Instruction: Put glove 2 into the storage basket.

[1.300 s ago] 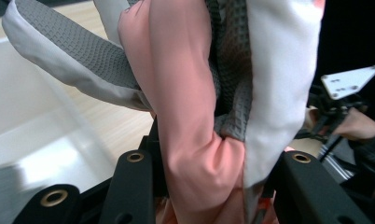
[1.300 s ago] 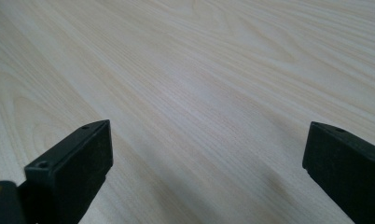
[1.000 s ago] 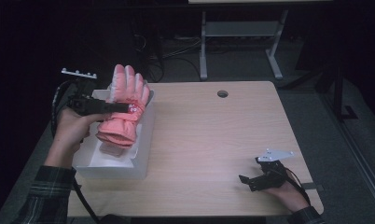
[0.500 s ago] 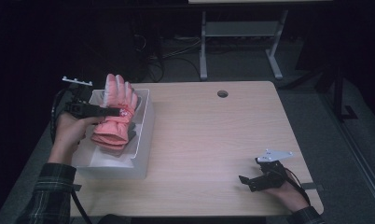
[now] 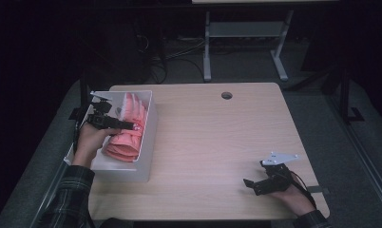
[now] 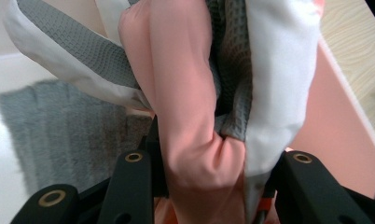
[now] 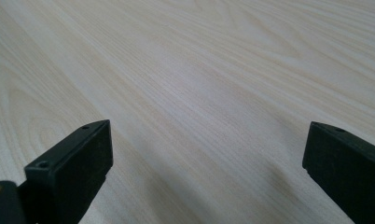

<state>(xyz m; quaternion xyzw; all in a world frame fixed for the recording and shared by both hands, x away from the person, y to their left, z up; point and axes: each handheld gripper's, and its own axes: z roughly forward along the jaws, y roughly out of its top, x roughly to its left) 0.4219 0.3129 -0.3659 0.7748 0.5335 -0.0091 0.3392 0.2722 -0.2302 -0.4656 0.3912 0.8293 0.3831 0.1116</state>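
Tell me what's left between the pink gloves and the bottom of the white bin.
Nothing solid that I can see. The left gripper is shut on the gloves, already inside the bin. The left gripper view shows a grey cloth below them in the bin; they would land on it.

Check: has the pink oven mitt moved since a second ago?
Yes. The pink oven mitt, clamped in the left gripper, has sunk into the white plastic bin.
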